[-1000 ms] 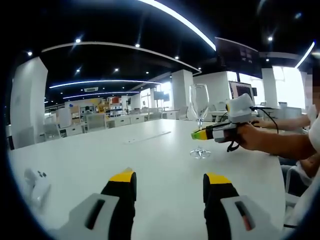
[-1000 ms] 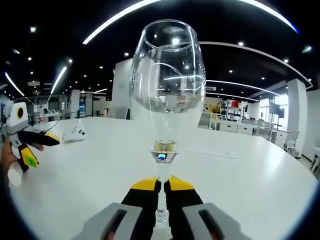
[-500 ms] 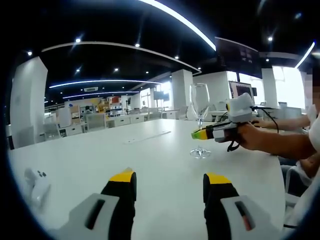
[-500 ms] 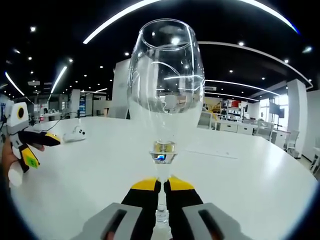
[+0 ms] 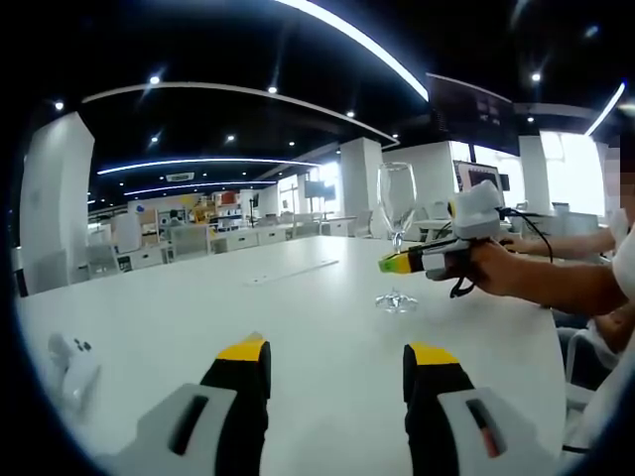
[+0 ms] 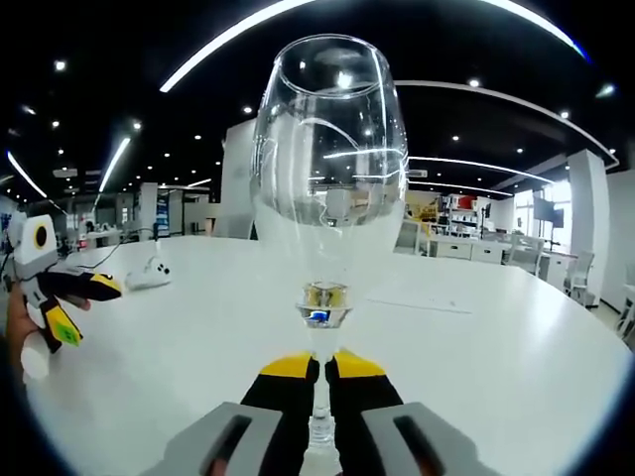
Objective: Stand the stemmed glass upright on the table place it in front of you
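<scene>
Barely shifted, right gripper (image 6: 319,369) clasps upright stemmed glass (image 6: 328,188); left gripper (image 5: 337,359) released over table (image 5: 298,327).

Views face each other across table (image 5: 298,327); glass (image 6: 327,178) shared.

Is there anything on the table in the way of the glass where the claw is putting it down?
Nothing visible. The right claw is shut on the stemmed glass by its stem, upright, over bare white table.
</scene>
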Action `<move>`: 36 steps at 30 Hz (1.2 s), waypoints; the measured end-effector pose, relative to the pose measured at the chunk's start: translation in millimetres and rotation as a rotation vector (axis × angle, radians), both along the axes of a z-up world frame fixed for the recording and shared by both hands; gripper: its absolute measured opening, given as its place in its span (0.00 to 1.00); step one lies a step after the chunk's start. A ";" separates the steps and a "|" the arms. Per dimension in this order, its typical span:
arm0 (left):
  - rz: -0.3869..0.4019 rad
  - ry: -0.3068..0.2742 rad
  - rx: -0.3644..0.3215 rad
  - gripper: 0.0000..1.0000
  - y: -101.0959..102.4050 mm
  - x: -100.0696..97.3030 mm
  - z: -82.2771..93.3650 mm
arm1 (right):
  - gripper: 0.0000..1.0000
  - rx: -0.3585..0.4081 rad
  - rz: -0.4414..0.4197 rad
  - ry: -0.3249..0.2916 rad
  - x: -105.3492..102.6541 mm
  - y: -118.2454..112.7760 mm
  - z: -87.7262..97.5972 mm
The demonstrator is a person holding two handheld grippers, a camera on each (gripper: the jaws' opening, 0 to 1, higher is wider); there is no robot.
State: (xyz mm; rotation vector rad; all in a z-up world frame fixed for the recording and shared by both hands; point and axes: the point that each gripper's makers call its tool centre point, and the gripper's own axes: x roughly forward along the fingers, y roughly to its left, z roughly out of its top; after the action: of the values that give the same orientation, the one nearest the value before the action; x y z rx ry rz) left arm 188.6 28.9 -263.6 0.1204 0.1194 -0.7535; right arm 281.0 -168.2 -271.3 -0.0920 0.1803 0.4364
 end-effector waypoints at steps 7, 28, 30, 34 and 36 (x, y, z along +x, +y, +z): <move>0.001 -0.001 -0.002 0.54 0.6 0.5 0.5 | 0.09 0.000 0.001 0.005 1.7 1.1 1.4; 0.000 -0.002 -0.002 0.54 0.5 0.7 0.2 | 0.09 -0.003 0.003 0.033 7.5 3.7 7.7; 0.000 -0.002 -0.003 0.54 0.6 0.7 0.3 | 0.09 -0.003 0.004 0.037 8.4 3.8 8.0; 0.001 -0.003 -0.003 0.54 0.8 0.7 0.5 | 0.09 -0.006 0.004 0.041 9.8 4.2 8.3; 0.001 -0.003 -0.005 0.54 0.8 0.6 0.8 | 0.09 -0.006 0.004 0.041 10.9 4.6 8.6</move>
State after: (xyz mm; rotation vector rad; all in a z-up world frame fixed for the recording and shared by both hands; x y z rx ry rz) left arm 189.2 29.7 -262.8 0.1173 0.1146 -0.7528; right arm 291.8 -163.6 -262.8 -0.0896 0.2221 0.4421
